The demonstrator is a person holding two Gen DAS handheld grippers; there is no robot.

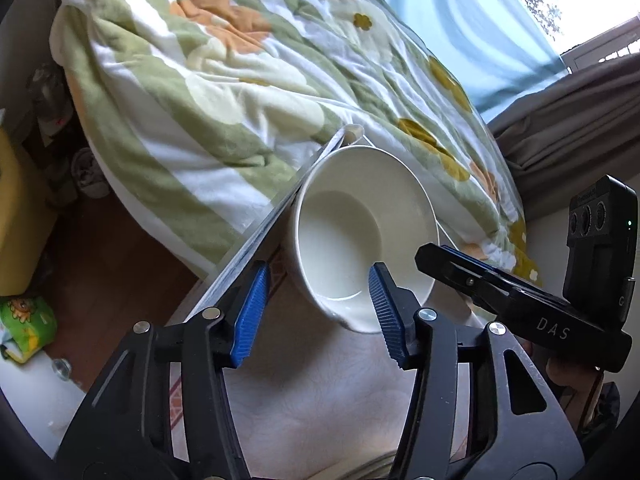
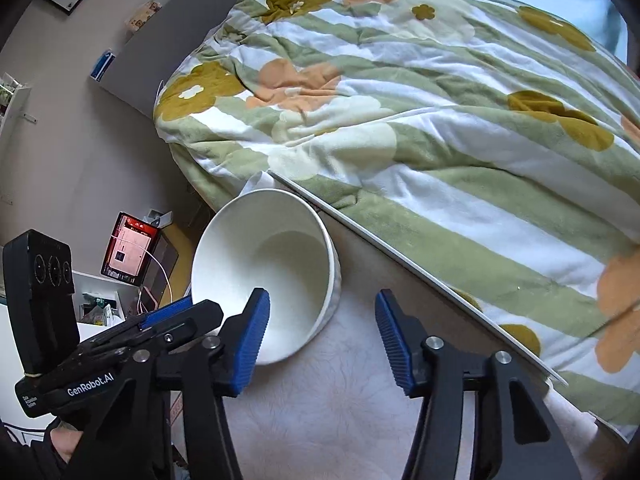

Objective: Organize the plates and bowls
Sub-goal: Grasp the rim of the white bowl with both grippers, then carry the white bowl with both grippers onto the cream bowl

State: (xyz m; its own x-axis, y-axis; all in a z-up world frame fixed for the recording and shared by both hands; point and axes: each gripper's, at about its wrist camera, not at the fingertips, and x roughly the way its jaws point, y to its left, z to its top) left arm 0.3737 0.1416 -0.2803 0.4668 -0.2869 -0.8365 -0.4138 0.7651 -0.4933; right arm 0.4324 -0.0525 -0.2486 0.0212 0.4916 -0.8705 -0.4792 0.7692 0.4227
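Left gripper (image 1: pixel 318 312): the 2 blue-padded fingers (image 1: pixel 252 312) stand wide apart; the near rim of the white bowl (image 1: pixel 352 224) shows between them, one finger seemingly inside the rim, the other outside and clear of the wall, though contact cannot be confirmed. Right gripper (image 2: pixel 322 338): fingers (image 2: pixel 394 340) likewise spread wide, holding nothing; its left pad overlaps the bowl (image 2: pixel 276 272) rim in view, and whether it touches cannot be determined. The bowl appears tilted, mouth toward both cameras, interior bare, at the far corner of the desk (image 2: pixel 328 408). In the left wrist view a thin pale edge shows beneath the bowl; whether it is a plate cannot be made out. The desk carries a pale covering and its edge lies just beside the bed with a floral striped blanket (image 2: pixel 440 120). Each gripper body partly hides the bowl's near side from the other camera. At far left of the right wrist view, a lit red screen (image 2: pixel 130 248) sits among clutter too small to identify.
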